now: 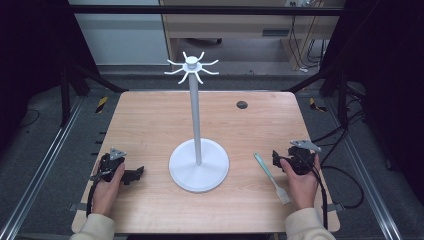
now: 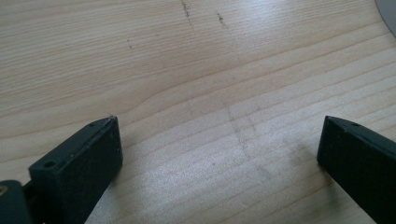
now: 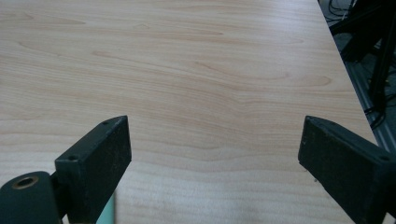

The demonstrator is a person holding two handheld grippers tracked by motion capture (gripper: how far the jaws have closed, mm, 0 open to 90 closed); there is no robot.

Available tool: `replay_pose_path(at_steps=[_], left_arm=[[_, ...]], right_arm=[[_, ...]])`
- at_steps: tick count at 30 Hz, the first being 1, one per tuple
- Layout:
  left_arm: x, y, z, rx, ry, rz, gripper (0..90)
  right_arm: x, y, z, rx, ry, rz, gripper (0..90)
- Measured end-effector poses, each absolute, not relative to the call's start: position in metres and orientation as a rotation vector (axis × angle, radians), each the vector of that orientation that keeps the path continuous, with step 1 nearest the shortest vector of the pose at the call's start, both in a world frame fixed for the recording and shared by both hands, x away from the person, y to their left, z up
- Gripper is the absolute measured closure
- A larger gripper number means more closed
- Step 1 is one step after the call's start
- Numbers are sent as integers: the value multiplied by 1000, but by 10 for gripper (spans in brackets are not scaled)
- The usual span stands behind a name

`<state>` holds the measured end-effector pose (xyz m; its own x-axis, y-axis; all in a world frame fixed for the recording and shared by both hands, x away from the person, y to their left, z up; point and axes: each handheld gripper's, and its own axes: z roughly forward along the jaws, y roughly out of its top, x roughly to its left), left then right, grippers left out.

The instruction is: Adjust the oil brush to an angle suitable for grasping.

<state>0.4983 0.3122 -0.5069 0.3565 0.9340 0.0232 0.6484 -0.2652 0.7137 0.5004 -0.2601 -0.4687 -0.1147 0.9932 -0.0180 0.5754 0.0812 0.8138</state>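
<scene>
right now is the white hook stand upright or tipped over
Upright: the white hook stand has its round base flat on the table and its pole rising straight to the empty hooks on top.

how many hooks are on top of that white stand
8, as far as the high view shows. The hooks fan out around the cap of the stand at the table's centre; all hang empty.

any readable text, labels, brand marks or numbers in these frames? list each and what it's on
None readable. The white stand, the spatula, both grippers and the table carry no visible lettering. The pencil-like marks on the wood in the left gripper view are scuffs, not characters.
</scene>
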Motion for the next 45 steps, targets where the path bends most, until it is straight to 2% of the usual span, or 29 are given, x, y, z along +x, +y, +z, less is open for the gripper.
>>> replay_pose_path(at_steps=[2, 8, 12, 13, 16, 18, 19, 20, 21, 22, 25, 27, 28, 30, 31, 32, 38, 45], left_arm=[[498, 312, -505, 2007, 1368, 598, 40], [489, 308, -489, 1977, 1314, 666, 29], [489, 308, -488, 1974, 1308, 663, 29], [490, 309, -488, 1979, 1311, 659, 29], [491, 312, -488, 1974, 1328, 657, 29], [492, 313, -488, 1979, 1334, 661, 30], [492, 314, -488, 1984, 1334, 660, 33], [492, 314, -488, 1985, 1335, 657, 33], [493, 315, -488, 1991, 1336, 655, 34], [493, 315, -488, 1990, 1337, 653, 34], [493, 316, -488, 1979, 1346, 652, 35], [493, 317, -488, 1984, 1351, 653, 35], [493, 317, -488, 1986, 1352, 654, 35], [492, 317, -488, 1986, 1356, 654, 35], [492, 317, -488, 1984, 1356, 654, 35], [492, 317, -487, 1983, 1356, 657, 35], [492, 319, -487, 1968, 1367, 653, 36], [492, 322, -485, 1947, 1373, 651, 39]], right_arm=[[507, -258, -468, 1531, 1744, 852, 119], [520, -261, -467, 1564, 1683, 801, 172], [518, -264, -469, 1582, 1688, 752, 198], [512, -264, -470, 1591, 1684, 761, 249], [509, -264, -471, 1592, 1700, 754, 288], [506, -262, -473, 1573, 1726, 751, 349], [506, -259, -473, 1558, 1746, 757, 407], [506, -259, -473, 1558, 1746, 757, 407], [506, -258, -473, 1546, 1755, 777, 476], [506, -258, -473, 1546, 1755, 777, 476], [509, -254, -467, 1524, 1796, 794, 585], [511, -251, -464, 1536, 1806, 797, 610], [516, -249, -459, 1504, 1848, 794, 672], [519, -249, -457, 1505, 1859, 793, 698], [524, -246, -454, 1538, 1888, 813, 753], [524, -246, -454, 1538, 1888, 813, 753], [529, -238, -466, 1554, 1994, 841, 890], [530, -220, -474, 1491, 2132, 813, 900]])
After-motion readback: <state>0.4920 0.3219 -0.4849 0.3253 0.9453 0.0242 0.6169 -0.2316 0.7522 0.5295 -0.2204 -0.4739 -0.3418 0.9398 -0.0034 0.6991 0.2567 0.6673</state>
